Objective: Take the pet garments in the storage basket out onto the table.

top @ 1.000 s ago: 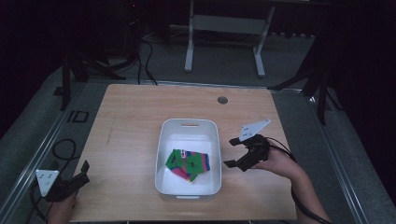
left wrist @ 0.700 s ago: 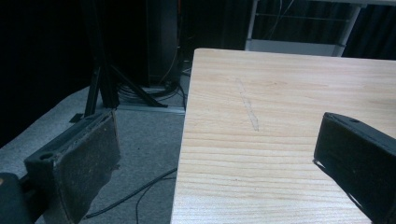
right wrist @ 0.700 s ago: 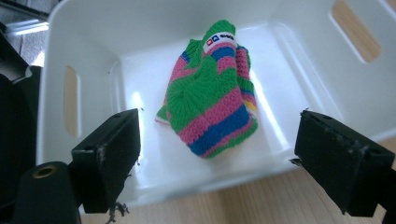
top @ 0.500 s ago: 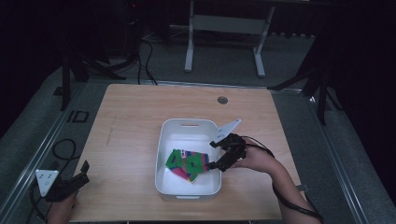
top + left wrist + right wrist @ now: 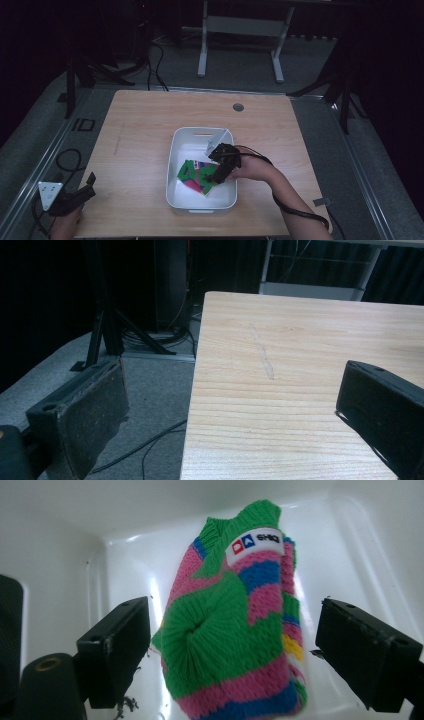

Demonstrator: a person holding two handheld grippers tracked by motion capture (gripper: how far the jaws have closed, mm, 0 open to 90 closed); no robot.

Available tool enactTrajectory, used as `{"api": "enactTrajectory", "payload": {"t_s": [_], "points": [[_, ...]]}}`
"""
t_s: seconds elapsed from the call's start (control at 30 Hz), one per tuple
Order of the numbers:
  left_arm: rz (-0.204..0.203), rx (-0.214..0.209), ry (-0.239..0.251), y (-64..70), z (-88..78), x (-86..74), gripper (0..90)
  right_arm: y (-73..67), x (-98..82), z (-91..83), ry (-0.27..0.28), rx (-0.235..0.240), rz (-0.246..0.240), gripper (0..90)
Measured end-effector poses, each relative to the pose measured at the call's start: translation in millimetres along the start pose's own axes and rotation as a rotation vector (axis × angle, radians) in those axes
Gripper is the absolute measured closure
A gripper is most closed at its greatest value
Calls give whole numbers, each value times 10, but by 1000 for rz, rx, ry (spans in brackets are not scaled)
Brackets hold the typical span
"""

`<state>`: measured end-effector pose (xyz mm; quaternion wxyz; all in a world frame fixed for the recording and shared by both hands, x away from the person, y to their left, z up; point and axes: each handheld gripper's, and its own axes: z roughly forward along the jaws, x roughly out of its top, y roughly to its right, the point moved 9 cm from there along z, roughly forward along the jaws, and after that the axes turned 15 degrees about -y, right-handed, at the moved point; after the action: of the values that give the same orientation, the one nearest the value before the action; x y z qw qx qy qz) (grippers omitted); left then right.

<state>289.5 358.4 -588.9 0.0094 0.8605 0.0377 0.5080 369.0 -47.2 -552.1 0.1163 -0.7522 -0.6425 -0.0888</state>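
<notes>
Right tongs (image 5: pixel 232 645) agape (tilted down); left tongs (image 5: pixel 235 410) agape.

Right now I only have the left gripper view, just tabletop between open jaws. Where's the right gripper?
Observer: The right gripper is down inside a white bin at mid-table.
Operator: Anything in the bin?
Observer: A knitted piece, green, pink and blue, with a white label.
Operator: Has it been grabbed?
Observer: No. The right gripper view shows the jaws open, one on each side of the knit, not touching it.
Operator: And my left gripper, where is it on the table?
Observer: The left gripper is off the table's near left corner, far from the bin.
</notes>
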Motion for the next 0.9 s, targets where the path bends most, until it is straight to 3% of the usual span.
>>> {"api": "enactTrajectory", "payload": {"t_s": [0.23,0.27,0.4,0.5,0.53,0.57,0.6,0.63,0.7,0.8,0.87,0.9], "points": [[-3,-10,-4,4,3,-2,9,-16,40,156,-69,-4,-1,166],[-3,-11,-4,4,3,-2,9,-17,23,190,-100,-6,-6,221],[-3,-11,-5,4,4,-2,9,-26,-10,260,-154,-25,-35,257],[-5,-15,-11,2,7,-4,9,-55,-43,299,-211,-36,-74,349],[-6,-15,-11,2,7,-4,9,-57,-59,309,-233,-35,-80,419],[-6,-15,-11,2,7,-4,9,-57,-59,309,-233,-35,-80,419],[-5,-15,-11,2,6,-5,9,-46,-83,327,-260,-65,-87,613],[-5,-16,-11,1,5,-5,9,-41,-91,327,-267,-65,-80,737],[-6,-16,-10,1,6,-4,9,-43,-90,313,-259,-65,-79,780],[-6,-17,-12,0,8,-4,9,-70,-40,198,-191,-46,-59,808],[-7,-17,-12,1,8,-5,9,-77,-25,157,-176,-41,-60,809],[-6,-16,-12,1,8,-5,9,-89,18,61,-142,-45,-60,812]]}}
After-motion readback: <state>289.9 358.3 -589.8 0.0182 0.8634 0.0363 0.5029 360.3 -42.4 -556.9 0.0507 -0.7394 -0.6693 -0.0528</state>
